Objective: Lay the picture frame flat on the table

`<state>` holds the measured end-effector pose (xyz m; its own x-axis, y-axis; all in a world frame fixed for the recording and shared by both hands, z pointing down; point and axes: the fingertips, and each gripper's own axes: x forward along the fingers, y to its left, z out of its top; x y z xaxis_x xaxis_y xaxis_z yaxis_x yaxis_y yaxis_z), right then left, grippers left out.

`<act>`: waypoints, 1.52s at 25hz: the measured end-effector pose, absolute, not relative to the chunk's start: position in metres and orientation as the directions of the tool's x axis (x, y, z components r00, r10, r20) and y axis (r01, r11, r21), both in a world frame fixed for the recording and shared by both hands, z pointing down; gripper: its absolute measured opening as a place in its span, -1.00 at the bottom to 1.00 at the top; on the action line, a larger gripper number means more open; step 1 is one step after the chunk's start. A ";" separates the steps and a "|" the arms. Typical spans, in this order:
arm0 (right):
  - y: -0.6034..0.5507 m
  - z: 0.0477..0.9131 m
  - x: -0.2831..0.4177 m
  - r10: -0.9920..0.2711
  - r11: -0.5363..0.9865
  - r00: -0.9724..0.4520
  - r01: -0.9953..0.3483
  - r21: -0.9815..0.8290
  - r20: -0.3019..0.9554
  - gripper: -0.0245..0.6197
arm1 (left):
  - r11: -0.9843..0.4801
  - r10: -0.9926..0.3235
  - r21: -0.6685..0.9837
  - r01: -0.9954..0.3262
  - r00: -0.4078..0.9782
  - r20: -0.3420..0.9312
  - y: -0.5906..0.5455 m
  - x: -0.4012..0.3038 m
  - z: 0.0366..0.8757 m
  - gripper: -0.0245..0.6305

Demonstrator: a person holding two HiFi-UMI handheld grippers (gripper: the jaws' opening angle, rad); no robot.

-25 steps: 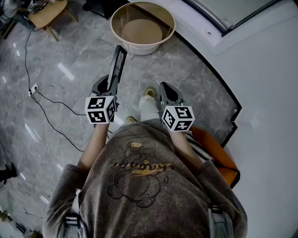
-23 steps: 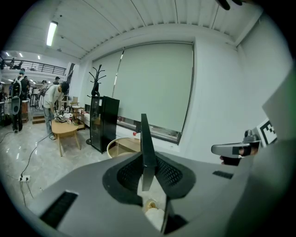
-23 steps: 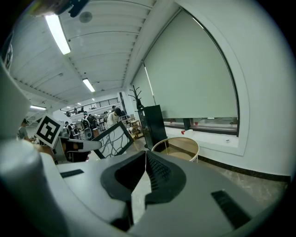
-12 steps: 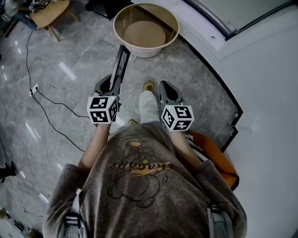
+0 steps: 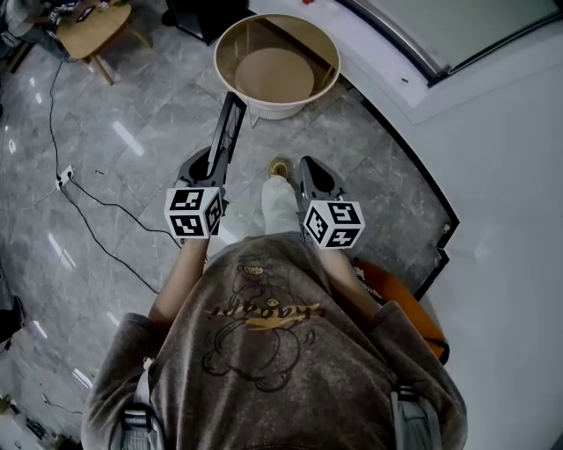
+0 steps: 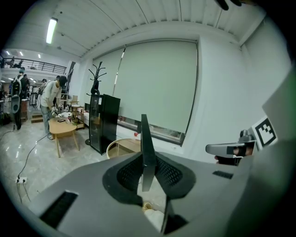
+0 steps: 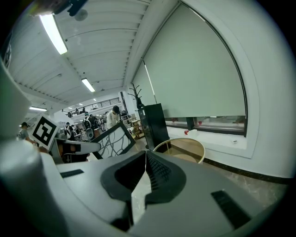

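Head view, left to right. A cable runs across the grey marble floor, and a wooden table stands at the upper left corner. The left gripper is clamped on the lower edge of the picture frame. The frame stands on edge and leans away from the person, clear of any surface. Its far end points at the round rimmed table, which stands just beyond it. In the left gripper view the frame appears edge-on as a thin dark bar, with both ribbed pads pressed against it. A black cabinet stands behind the round table.

To the right, the right gripper is level with the left one. Its jaws are closed together with nothing between them, as the right gripper view confirms. That view also shows the frame's face, which bears a branching line pattern. An orange object, partly hidden, lies at the person's right against the white wall.
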<state>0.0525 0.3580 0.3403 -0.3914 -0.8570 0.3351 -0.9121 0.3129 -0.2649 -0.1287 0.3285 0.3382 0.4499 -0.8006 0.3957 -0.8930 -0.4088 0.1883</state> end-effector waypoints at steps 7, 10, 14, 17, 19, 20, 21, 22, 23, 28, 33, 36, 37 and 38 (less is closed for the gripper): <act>0.328 0.349 0.051 -0.853 0.313 -0.398 -0.908 -0.277 0.339 -0.86 | -0.418 -0.792 0.184 -0.890 0.456 0.406 0.302 -0.129 0.344 -0.69; 0.313 0.351 0.049 -0.851 0.316 -0.401 -0.906 -0.281 0.339 -0.86 | -0.421 -0.787 0.185 -0.888 0.459 0.412 0.288 -0.130 0.347 -0.69; 0.291 0.355 0.048 -0.847 0.312 -0.403 -0.905 -0.290 0.347 -0.86 | -0.426 -0.779 0.190 -0.884 0.466 0.419 0.266 -0.127 0.350 -0.69; 0.276 0.353 0.048 -0.843 0.309 -0.403 -0.905 -0.293 0.357 -0.86 | -0.433 -0.770 0.196 -0.880 0.474 0.428 0.252 -0.124 0.348 -0.69; 0.265 0.352 0.048 -0.840 0.309 -0.404 -0.905 -0.294 0.362 -0.86 | -0.434 -0.765 0.202 -0.878 0.477 0.433 0.240 -0.123 0.348 -0.69; 0.259 0.351 0.049 -0.839 0.308 -0.404 -0.905 -0.293 0.365 -0.86 | -0.433 -0.763 0.206 -0.877 0.479 0.435 0.233 -0.122 0.348 -0.69; 0.253 0.350 0.050 -0.838 0.306 -0.403 -0.905 -0.294 0.368 -0.86 | -0.433 -0.760 0.209 -0.877 0.480 0.437 0.227 -0.121 0.347 -0.69; 0.246 0.350 0.052 -0.837 0.304 -0.402 -0.906 -0.296 0.371 -0.86 | -0.433 -0.759 0.211 -0.876 0.481 0.439 0.221 -0.119 0.346 -0.69; 0.239 0.349 0.055 -0.835 0.302 -0.402 -0.906 -0.298 0.375 -0.86 | -0.433 -0.758 0.212 -0.876 0.481 0.441 0.214 -0.117 0.345 -0.69; 0.198 0.345 0.064 -0.826 0.312 -0.413 -0.902 -0.300 0.384 -0.86 | -0.425 -0.758 0.217 -0.879 0.476 0.445 0.178 -0.108 0.338 -0.69; 0.157 0.338 0.069 -0.814 0.342 -0.440 -0.891 -0.299 0.380 -0.86 | -0.409 -0.766 0.219 -0.886 0.463 0.445 0.142 -0.099 0.332 -0.69; 0.133 0.337 0.078 -0.804 0.358 -0.455 -0.884 -0.300 0.381 -0.86 | -0.400 -0.768 0.220 -0.890 0.457 0.448 0.119 -0.087 0.331 -0.69; 0.125 0.337 0.081 -0.802 0.363 -0.460 -0.882 -0.301 0.382 -0.86 | -0.398 -0.769 0.220 -0.891 0.455 0.449 0.111 -0.083 0.330 -0.69; 0.118 0.337 0.085 -0.799 0.367 -0.464 -0.880 -0.302 0.382 -0.86 | -0.395 -0.770 0.221 -0.892 0.453 0.449 0.105 -0.079 0.330 -0.69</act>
